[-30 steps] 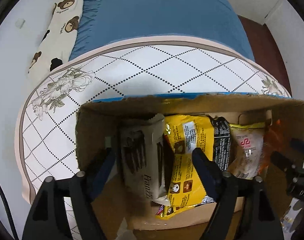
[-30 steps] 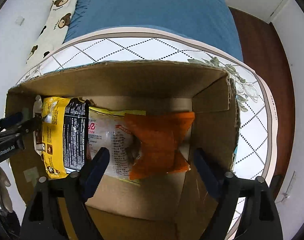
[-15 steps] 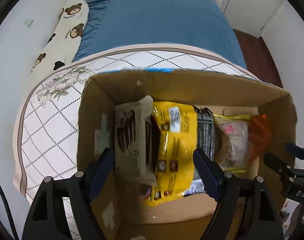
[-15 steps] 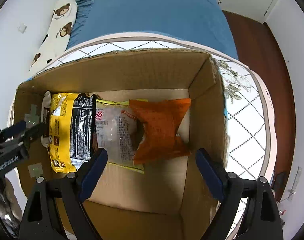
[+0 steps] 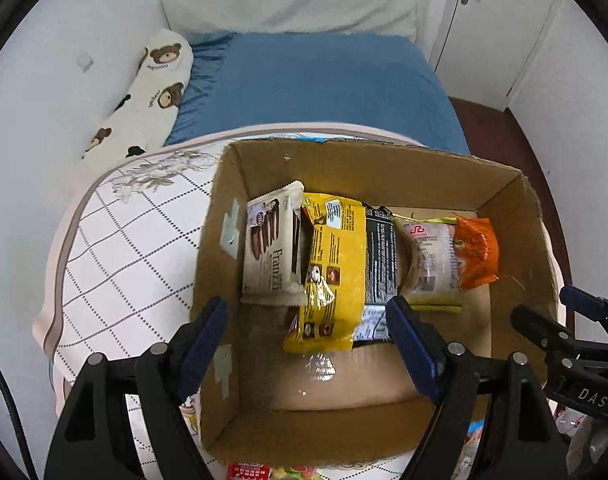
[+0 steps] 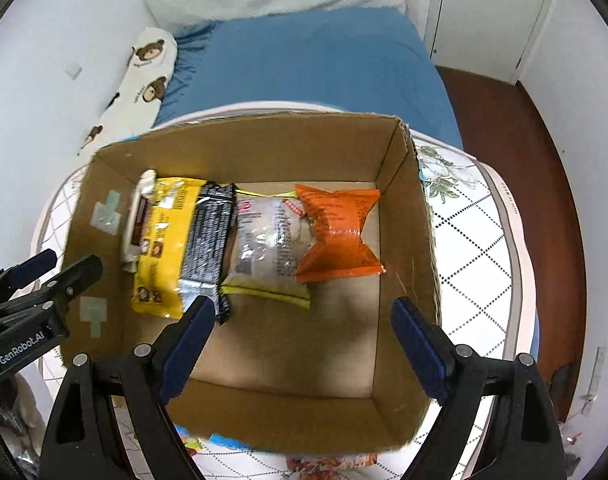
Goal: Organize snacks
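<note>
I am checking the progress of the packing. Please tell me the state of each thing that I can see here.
cardboard box: open on top, partly filled
white biscuit pack: in box, leftmost
yellow bag: lying beside it
clear bun pack: lying in the row
orange packet: rightmost in row
left gripper: open, holds nothing
right gripper: open, holds nothing
door: shut

Four snack packs (image 5: 335,272) side by side along the far wall inside the box (image 5: 367,164), on the quilt (image 5: 116,248).
</note>
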`<state>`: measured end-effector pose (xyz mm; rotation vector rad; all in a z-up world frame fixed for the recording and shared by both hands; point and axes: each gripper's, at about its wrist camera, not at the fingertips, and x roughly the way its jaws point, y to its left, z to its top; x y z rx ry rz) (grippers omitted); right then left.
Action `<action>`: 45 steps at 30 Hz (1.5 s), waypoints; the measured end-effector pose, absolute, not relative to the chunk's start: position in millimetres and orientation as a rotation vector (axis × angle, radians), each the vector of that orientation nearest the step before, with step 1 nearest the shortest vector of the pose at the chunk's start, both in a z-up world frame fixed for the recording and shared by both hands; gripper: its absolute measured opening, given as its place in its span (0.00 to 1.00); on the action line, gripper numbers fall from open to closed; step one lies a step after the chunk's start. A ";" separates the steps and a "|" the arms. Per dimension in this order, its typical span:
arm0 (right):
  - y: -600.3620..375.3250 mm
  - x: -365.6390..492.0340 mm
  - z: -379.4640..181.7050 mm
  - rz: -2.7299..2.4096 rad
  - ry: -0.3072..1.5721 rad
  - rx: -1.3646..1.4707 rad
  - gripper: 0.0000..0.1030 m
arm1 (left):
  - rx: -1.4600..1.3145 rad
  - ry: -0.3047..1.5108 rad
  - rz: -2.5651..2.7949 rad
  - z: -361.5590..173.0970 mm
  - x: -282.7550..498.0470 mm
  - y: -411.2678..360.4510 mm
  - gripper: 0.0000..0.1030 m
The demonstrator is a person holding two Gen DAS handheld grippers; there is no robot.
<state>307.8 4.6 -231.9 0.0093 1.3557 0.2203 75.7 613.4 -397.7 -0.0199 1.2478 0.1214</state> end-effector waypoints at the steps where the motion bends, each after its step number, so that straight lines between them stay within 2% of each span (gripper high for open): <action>1: 3.6 303.4 -227.4 0.224 1.344 0.010 0.89 | -0.020 1.233 0.121 -391.8 69.5 612.5 0.78; 12: 2.8 240.7 -165.8 0.260 1.205 0.019 0.89 | -0.033 1.122 0.082 -329.0 10.0 594.8 0.78; 20: -5.9 198.2 -155.3 0.292 1.207 0.098 0.89 | -0.034 1.100 0.091 -307.2 -33.1 591.1 0.78; 24: -16.8 177.7 -184.7 0.281 1.283 0.143 0.89 | -0.021 1.149 0.147 -328.7 -59.4 603.2 0.78; 31: -54.2 136.8 -281.6 0.199 1.478 0.272 0.89 | -0.017 1.436 0.209 -433.7 -105.0 635.7 0.78; 35: -86.4 128.8 -333.3 0.124 1.582 0.520 0.89 | -0.079 1.569 0.248 -478.1 -129.4 647.8 0.78; 41: -117.9 129.1 -389.5 -0.036 1.639 0.868 0.88 | -0.157 1.609 0.263 -496.1 -128.8 656.4 0.78; 45: -116.3 130.3 -417.4 -0.116 1.650 0.957 0.85 | -0.162 1.622 0.263 -502.0 -121.1 656.3 0.78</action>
